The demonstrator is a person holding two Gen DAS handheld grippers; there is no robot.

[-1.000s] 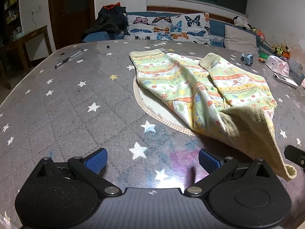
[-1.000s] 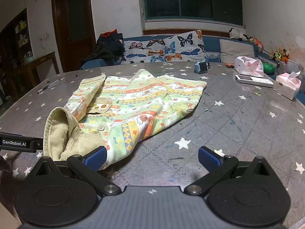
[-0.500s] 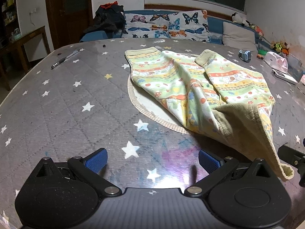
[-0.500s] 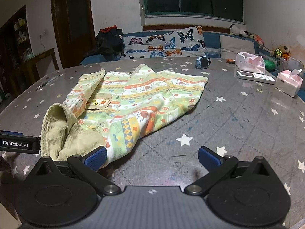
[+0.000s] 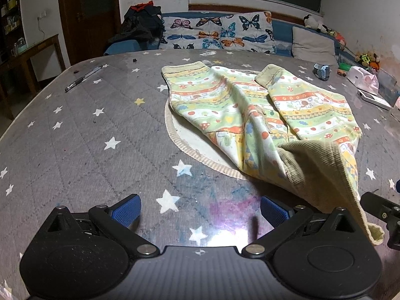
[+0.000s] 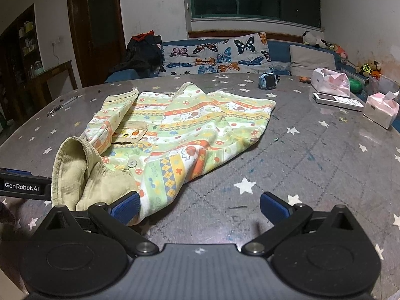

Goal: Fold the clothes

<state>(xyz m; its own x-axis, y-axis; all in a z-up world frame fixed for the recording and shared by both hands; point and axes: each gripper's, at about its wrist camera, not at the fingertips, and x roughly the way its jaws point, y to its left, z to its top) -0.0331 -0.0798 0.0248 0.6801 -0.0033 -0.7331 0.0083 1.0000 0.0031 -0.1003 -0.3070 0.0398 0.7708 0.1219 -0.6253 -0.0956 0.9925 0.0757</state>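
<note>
Left wrist view: the left gripper [image 5: 200, 208] hangs low over the grey star-print table [image 5: 75, 135], its blue-padded fingers spread wide with nothing between them. The patterned child's jacket [image 5: 262, 115] lies right of centre on the table, partly over a round pale mat [image 5: 180, 135]. Its corduroy collar [image 5: 325, 175] is raised off the surface toward the near right edge, beside a black part of the other gripper; what holds it up cannot be made out. A pen [image 5: 82, 78] lies well apart at far left.

Right wrist view: the right gripper [image 6: 200, 206] is likewise spread wide and empty. The jacket's near hem touches the left pad [image 6: 126, 207] without being pinched. A blue watch [image 6: 268, 80], tissue packs [image 6: 330, 81] and a white remote [image 6: 337, 101] sit at far right.
</note>
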